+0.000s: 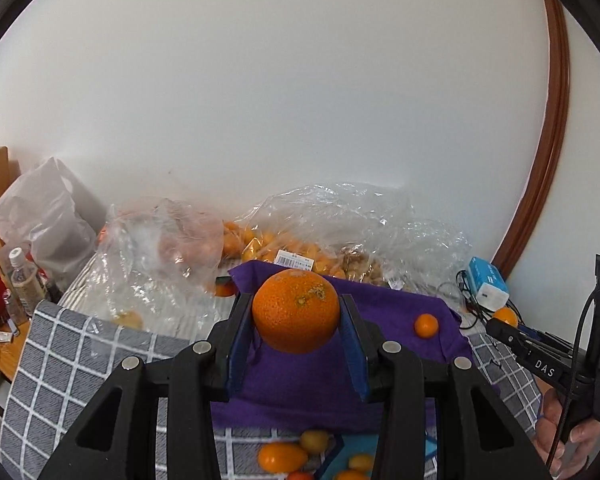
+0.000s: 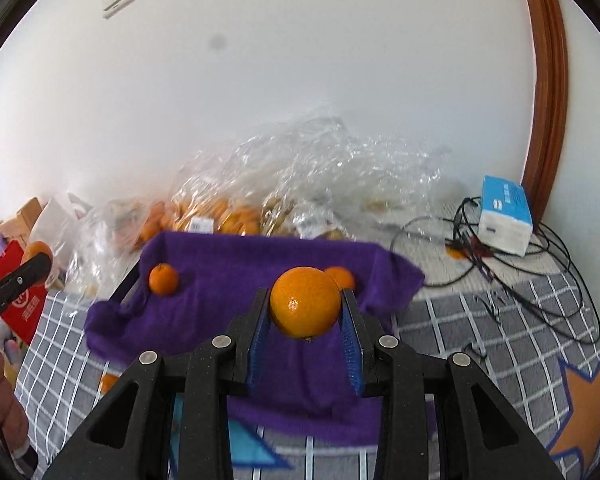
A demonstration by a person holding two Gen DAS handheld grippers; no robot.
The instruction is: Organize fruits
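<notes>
My left gripper (image 1: 296, 316) is shut on a large rough-skinned orange (image 1: 296, 310), held above a purple cloth (image 1: 396, 308). My right gripper (image 2: 306, 308) is shut on a smaller smooth orange (image 2: 305, 302) above the same purple cloth (image 2: 228, 280). Two small oranges (image 2: 163, 278) (image 2: 342, 277) lie on the cloth in the right wrist view; one small orange (image 1: 426, 325) shows on it in the left wrist view. The right gripper (image 1: 508, 322) with its fruit also appears at the right edge of the left wrist view. Several kumquats (image 1: 282, 456) lie below the cloth.
Clear plastic bags of fruit (image 1: 292, 252) (image 2: 228, 212) sit against the white wall behind the cloth. A blue and white tissue pack (image 2: 506, 216) and tangled black cables (image 2: 540, 280) lie at the right. A white bag (image 1: 48, 216), bottles (image 1: 22, 276) and a red box (image 2: 16, 300) crowd the left. A grey checked sheet (image 2: 480, 320) covers the surface.
</notes>
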